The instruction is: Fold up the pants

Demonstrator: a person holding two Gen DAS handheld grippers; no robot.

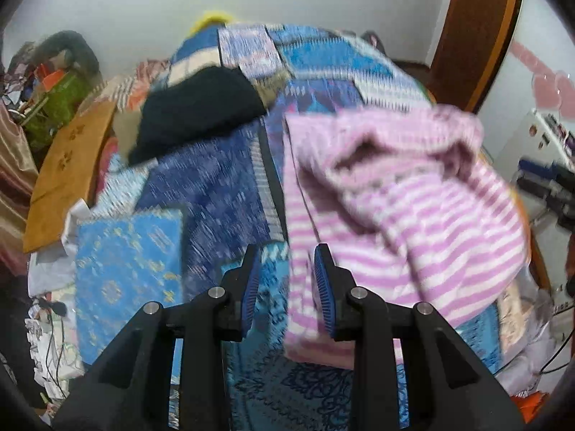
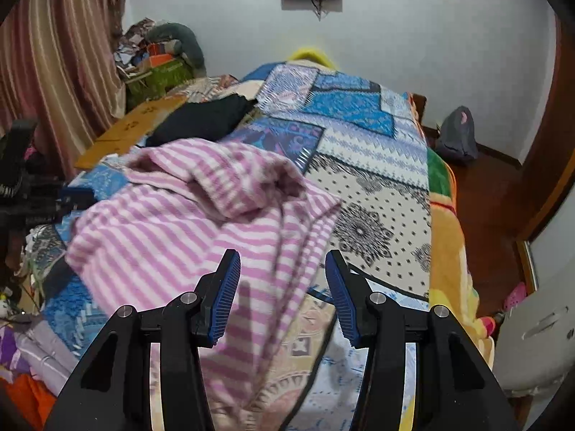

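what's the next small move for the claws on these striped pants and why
Probably lower both claws onto the pants' near edge and grip. The pink striped pants lie bunched on the patchwork bedspread, and the left claw and right claw both stand open with nothing pinched.

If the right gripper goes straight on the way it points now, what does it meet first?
Most likely the striped pants: the cloth lies between and ahead of the open right gripper, piled on the bed cover. Depth is unclear, so how soon cannot be told.

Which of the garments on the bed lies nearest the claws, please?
The pink striped pants, bunched right in front of both claws; the black garment lies farther back.
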